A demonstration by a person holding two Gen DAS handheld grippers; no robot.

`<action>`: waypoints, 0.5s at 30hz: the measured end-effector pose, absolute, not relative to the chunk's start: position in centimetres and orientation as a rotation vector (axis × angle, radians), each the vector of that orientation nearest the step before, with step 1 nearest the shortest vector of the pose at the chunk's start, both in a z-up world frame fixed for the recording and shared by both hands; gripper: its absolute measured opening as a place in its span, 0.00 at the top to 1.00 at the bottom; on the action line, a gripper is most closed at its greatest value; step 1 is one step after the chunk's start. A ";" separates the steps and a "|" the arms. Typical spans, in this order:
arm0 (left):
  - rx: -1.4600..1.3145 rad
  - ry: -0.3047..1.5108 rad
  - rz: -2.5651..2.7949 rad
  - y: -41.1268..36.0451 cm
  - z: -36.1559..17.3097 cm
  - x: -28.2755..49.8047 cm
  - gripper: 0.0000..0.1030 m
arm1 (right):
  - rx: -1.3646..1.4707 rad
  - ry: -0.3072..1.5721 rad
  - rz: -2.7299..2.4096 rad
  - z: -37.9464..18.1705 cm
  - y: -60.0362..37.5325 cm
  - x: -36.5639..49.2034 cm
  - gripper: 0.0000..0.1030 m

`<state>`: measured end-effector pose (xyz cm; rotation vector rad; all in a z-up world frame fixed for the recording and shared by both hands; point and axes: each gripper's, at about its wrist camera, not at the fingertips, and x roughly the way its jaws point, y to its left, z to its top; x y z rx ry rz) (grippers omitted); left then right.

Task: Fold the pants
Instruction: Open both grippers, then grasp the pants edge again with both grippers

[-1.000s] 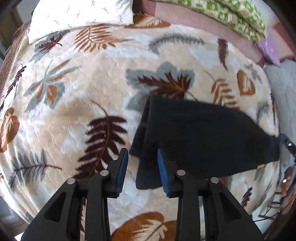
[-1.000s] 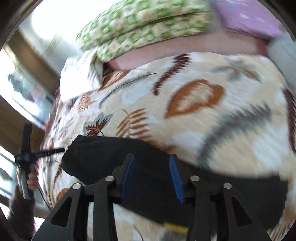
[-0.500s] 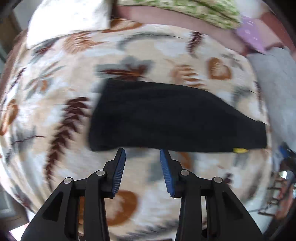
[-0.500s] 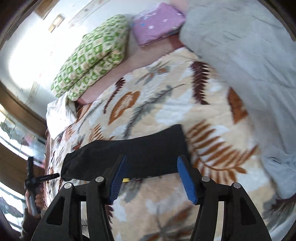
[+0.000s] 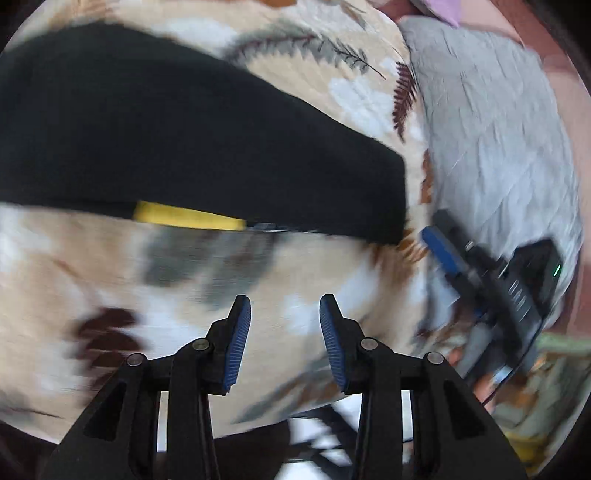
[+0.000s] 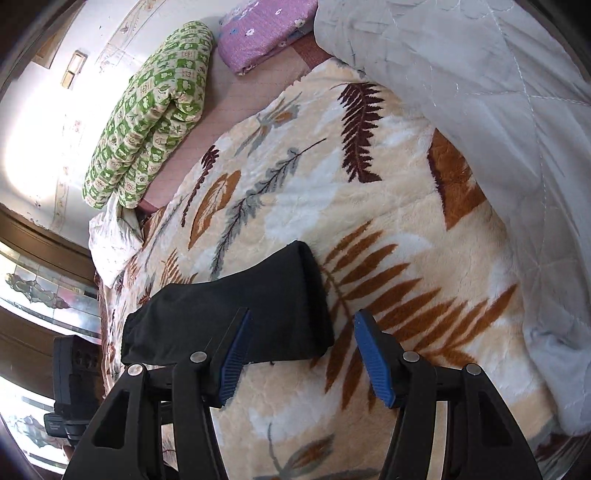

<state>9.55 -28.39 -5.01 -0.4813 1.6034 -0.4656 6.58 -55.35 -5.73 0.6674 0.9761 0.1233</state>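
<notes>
Right wrist: right gripper (image 6: 301,356) angled downward

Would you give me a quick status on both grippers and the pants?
Left gripper open, empty. Right gripper open, empty, beside the end of the black pants. Pants folded long on the leaf-print blanket. Nothing in the way.

Leaf-print blanket (image 6: 295,206), grey quilt (image 6: 480,92), green patterned quilt (image 6: 155,110), purple folded cloth (image 6: 258,33), white pillow (image 6: 107,236).

No words or numbers can be read here. The yellow tag (image 5: 188,218) on the black pants (image 5: 177,140) is too blurry to tell if anything is written on it.
</notes>
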 end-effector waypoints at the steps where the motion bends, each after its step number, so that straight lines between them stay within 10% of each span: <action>1: -0.520 1.608 -0.456 -28.7 -5.3 9.4 0.65 | 0.663 0.978 0.126 -5.9 -55.5 6.8 0.42; 15: -0.961 1.461 -0.197 -30.6 -7.8 8.8 0.66 | 0.682 0.987 0.205 -7.3 -57.3 8.7 0.42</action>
